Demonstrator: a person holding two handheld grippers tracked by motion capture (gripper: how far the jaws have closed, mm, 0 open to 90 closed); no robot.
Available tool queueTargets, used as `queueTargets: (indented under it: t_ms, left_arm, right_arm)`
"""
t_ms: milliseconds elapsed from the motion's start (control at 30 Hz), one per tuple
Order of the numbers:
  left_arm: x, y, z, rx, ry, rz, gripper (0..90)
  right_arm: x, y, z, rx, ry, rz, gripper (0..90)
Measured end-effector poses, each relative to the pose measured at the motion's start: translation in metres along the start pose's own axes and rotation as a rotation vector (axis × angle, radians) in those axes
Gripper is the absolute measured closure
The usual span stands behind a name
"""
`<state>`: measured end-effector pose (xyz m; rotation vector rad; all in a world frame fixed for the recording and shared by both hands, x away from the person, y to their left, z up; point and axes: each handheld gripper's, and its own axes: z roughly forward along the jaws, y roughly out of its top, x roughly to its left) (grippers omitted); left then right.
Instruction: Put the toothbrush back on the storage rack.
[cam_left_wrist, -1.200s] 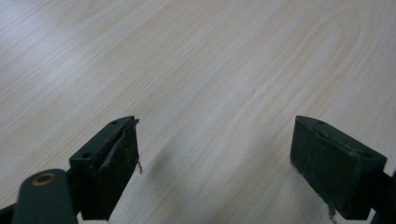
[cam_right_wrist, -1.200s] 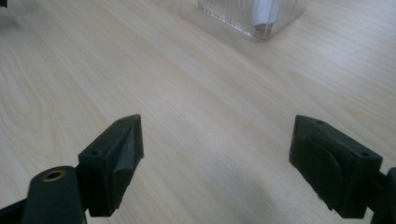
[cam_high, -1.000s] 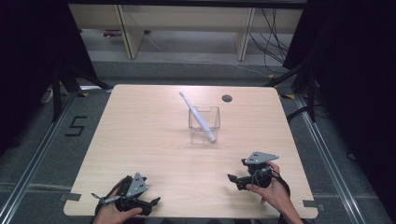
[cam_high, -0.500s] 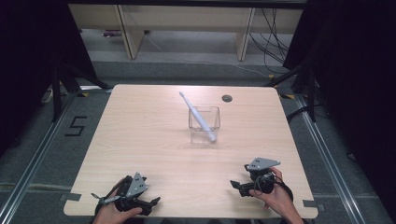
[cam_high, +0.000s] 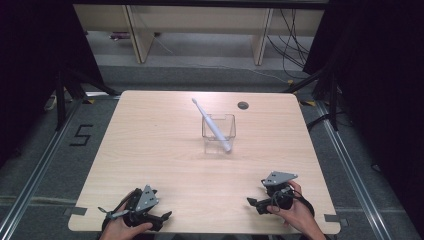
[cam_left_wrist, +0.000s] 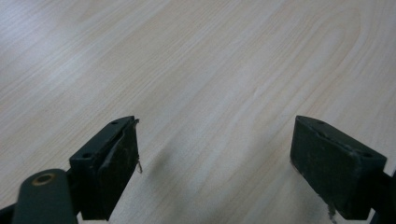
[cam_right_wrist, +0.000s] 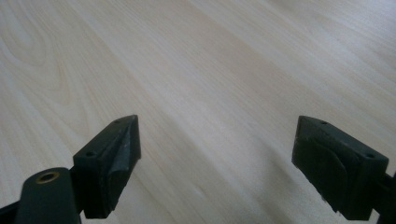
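Note:
A clear square container (cam_high: 219, 133) stands near the middle of the wooden table (cam_high: 160, 150), with a white toothbrush (cam_high: 212, 125) leaning in it, head up toward the far left. My left gripper (cam_high: 167, 216) rests at the front left edge in a hand, jaws wide apart over bare wood (cam_left_wrist: 215, 149). My right gripper (cam_high: 251, 202) sits at the front right, held by a hand, also open with nothing between its jaws (cam_right_wrist: 217, 154). Both grippers are well short of the container.
A small dark round hole (cam_high: 243, 105) lies near the table's far edge. Wooden shelving legs (cam_high: 137, 40) and cables (cam_high: 295, 35) stand behind the table. Metal rails (cam_high: 350, 165) run along the floor on both sides.
My right gripper has drawn back toward the front edge of the table. The left gripper, container and toothbrush have stayed put.

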<state>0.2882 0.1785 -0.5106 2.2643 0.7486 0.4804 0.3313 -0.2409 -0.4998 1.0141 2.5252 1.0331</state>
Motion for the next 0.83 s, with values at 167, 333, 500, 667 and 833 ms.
queueTargets:
  t_ms: [167, 333, 500, 667, 833]
  left_arm:
    - [0.0000, 0.0000, 0.0001, -0.001, -0.002, 0.000, 15.1]
    - [0.0003, 0.0001, -0.0004, 0.005, 0.001, 0.010, 15.0]
    - [-0.0001, -0.0002, -0.0001, -0.002, 0.002, 0.001, 15.1]
    - [0.0000, -0.0003, -0.0001, -0.001, 0.000, 0.001, 15.1]
    - [0.0000, -0.0003, -0.0002, 0.000, 0.001, 0.000, 15.1]
  right_arm:
    - [0.0006, 0.0000, 0.0007, 0.011, -0.008, -0.013, 16.5]
    - [-0.0007, 0.0005, 0.0007, 0.006, -0.009, -0.036, 16.5]
    - [0.0024, 0.0003, 0.0008, 0.020, 0.001, 0.002, 16.5]
    - [0.0018, 0.0005, 0.0011, 0.017, 0.002, -0.012, 16.5]
    - [0.0013, 0.0011, 0.0000, 0.030, 0.007, -0.019, 16.5]
